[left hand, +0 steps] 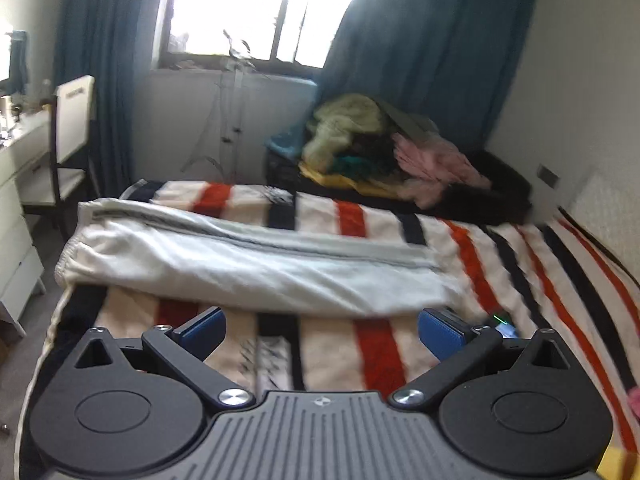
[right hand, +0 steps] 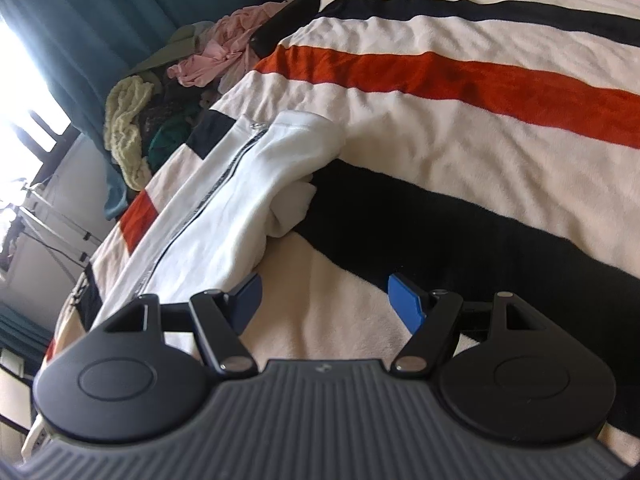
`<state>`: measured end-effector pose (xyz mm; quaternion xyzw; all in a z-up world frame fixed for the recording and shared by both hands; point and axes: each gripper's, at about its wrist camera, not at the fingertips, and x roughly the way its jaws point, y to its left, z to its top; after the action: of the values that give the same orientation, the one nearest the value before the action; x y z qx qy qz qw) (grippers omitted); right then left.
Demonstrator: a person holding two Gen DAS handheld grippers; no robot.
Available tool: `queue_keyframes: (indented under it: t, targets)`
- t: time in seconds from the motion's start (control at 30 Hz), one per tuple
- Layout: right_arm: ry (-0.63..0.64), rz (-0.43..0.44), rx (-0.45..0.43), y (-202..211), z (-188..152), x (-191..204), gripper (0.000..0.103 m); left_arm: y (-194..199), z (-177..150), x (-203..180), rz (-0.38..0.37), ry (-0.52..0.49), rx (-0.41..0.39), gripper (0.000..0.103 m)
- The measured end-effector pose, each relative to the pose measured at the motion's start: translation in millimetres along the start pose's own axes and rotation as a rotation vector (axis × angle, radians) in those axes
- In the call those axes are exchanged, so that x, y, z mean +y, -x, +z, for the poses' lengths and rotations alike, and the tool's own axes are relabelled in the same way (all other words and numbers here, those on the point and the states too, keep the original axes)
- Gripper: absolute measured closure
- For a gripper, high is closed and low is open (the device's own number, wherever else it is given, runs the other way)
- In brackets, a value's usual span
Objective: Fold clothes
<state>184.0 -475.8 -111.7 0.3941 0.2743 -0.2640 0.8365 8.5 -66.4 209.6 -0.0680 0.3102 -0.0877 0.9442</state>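
Two grippers: both jaws wide, nothing between the pads.
Left gripper: hangs over the striped blanket, near edge of the white trousers just ahead of the pads, not touching.
Right gripper: tilted down at the blanket; trouser leg end lies ahead and to its left, left pad just beside the cloth, right pad over bare blanket.
Garment: white trousers, dark side stripe, laid long across the bed, already doubled leg on leg by the look of it; waistband at the bed's left end in the left wrist view.
Risk 1: pads bite blanket along with trousers, since the pile is soft and the cloth lies flat on it. Fold then drags the bedding.
Risk 2: right gripper takes only the top layer at the bunched leg end, layers split, fold goes skewed.
Risk 3: grips at uneven points, edges won't line up.
Background: unfolded clothes pile at the far corner, well apart.
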Motion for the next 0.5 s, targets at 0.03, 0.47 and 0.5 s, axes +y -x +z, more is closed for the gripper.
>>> queue_keyframes:
  t: [0.03, 0.47, 0.5]
  targets:
    - [-0.005, 0.018, 0.009, -1.2, 0.2, -0.5, 0.03, -15.1, 0.3, 15.5, 0.025, 0.009, -0.021, 0.0]
    - [-0.333, 0.429, 0.221, -70.3, -7.1, -15.8, 0.031, -249.7, -62.8, 294.7, 0.256, 0.596, 0.077, 0.005]
    - [-0.322, 0.452, 0.219, -78.5, -5.9, -12.5, 0.031, -260.5, -69.2, 313.0, 0.249, 0.665, 0.076, 0.005]
